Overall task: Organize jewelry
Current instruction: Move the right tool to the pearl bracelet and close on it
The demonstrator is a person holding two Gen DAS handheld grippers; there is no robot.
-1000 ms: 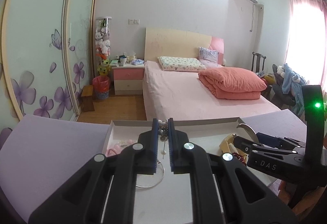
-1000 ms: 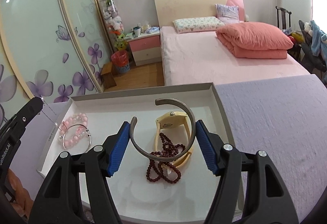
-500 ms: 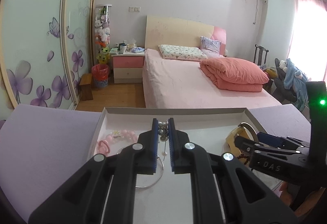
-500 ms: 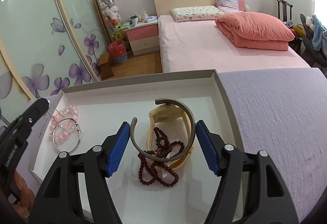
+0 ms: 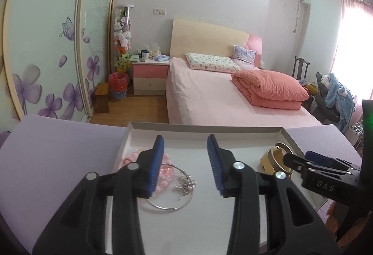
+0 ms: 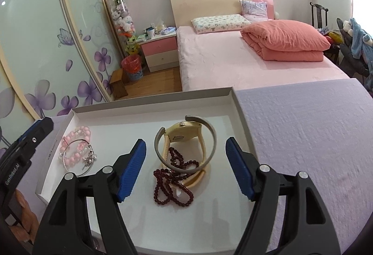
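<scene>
A shallow white tray (image 6: 240, 110) sits on a purple table. In its left part lie a pink bead bracelet (image 6: 80, 132) and a silver charm bangle (image 5: 180, 185), also in the right wrist view (image 6: 87, 158). In its right part lie a grey metal cuff (image 6: 209, 131), a cream watch (image 6: 184, 132) and a dark red bead string (image 6: 172, 185). My left gripper (image 5: 185, 164) is open and empty above the bangle. My right gripper (image 6: 185, 168) is open and empty, its fingers either side of the cuff. The cuff and watch (image 5: 270, 158) also show in the left wrist view.
The purple table (image 6: 314, 138) extends to the right of the tray and to its left (image 5: 58, 152). Beyond the table are a pink bed (image 6: 233, 57), a nightstand (image 6: 160, 49) and a flowered wardrobe door (image 6: 46, 45).
My left gripper opened and released the charm bangle, which now lies in the tray by the pink bracelet. My right gripper opened wider and let go of the grey cuff, now resting over the watch.
</scene>
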